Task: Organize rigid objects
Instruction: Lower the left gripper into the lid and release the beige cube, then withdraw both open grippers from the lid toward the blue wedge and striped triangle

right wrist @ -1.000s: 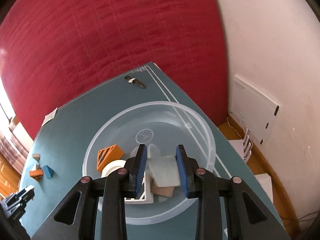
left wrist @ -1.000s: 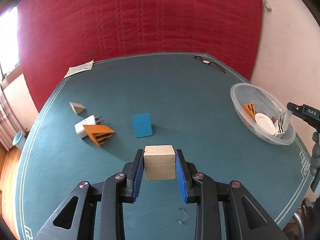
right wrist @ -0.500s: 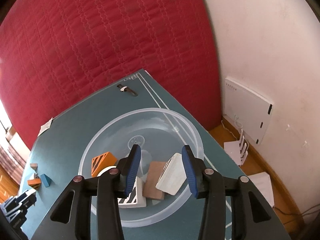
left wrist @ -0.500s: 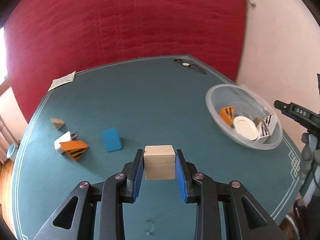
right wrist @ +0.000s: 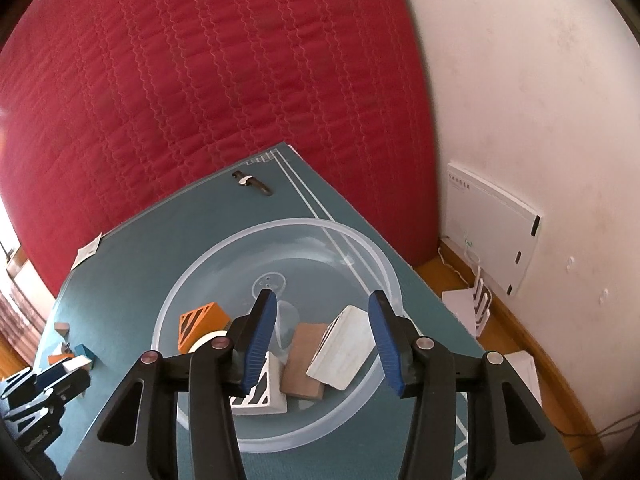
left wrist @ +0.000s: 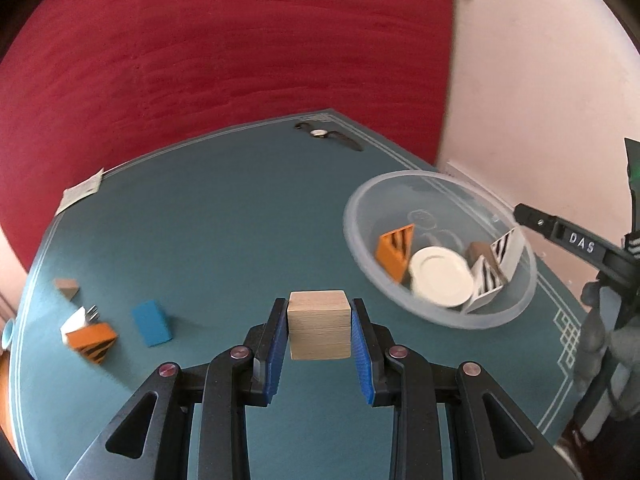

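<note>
left tongs (left wrist: pixel 319 326): clamped on wooden cube (left wrist: pixel 319 324), held above bench (left wrist: pixel 224 216) | right tongs (right wrist: pixel 323 340): spread wide, holding nothing, over clear bowl (right wrist: pixel 192 280) | bowl: holds white block (right wrist: pixel 342 354)

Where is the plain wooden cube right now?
In the left wrist view the wooden cube sits clamped between the left tool's blue pads, held above the green table, with the clear plastic bowl to its right and the blue block to its left.
</note>
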`<action>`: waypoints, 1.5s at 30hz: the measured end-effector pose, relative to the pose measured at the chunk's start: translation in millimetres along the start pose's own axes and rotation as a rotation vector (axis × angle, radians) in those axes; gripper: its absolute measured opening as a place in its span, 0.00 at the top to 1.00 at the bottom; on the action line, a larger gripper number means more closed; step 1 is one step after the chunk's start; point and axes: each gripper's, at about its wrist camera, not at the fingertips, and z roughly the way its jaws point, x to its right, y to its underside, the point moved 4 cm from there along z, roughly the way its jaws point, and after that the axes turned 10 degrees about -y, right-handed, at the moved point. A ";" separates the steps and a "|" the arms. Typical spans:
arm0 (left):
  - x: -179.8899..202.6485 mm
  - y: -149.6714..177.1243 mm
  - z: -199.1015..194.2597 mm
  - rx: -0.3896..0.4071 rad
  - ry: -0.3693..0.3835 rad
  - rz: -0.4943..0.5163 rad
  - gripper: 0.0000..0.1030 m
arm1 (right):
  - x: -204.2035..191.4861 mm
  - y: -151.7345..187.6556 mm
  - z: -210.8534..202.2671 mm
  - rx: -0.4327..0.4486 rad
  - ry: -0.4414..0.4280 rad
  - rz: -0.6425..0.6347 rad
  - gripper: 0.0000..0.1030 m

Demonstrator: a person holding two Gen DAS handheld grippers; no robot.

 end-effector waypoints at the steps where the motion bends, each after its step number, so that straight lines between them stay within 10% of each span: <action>1: 4.4 -2.3 0.8 0.004 0.004 0.008 0.69 | 0.0 0.2 -0.1 0.001 -0.001 -0.002 0.52; 18: 64.2 -30.1 25.8 0.038 0.096 0.088 0.69 | -2.2 2.0 3.9 -0.002 -0.024 -0.007 0.52; 22: 57.5 -26.9 35.2 0.001 0.090 0.051 0.42 | -3.8 2.8 2.6 -0.002 -0.028 -0.013 0.52; 45: 23.0 -4.5 30.5 0.009 -0.049 0.006 0.12 | -17.2 14.2 3.5 -0.017 -0.024 -0.051 0.52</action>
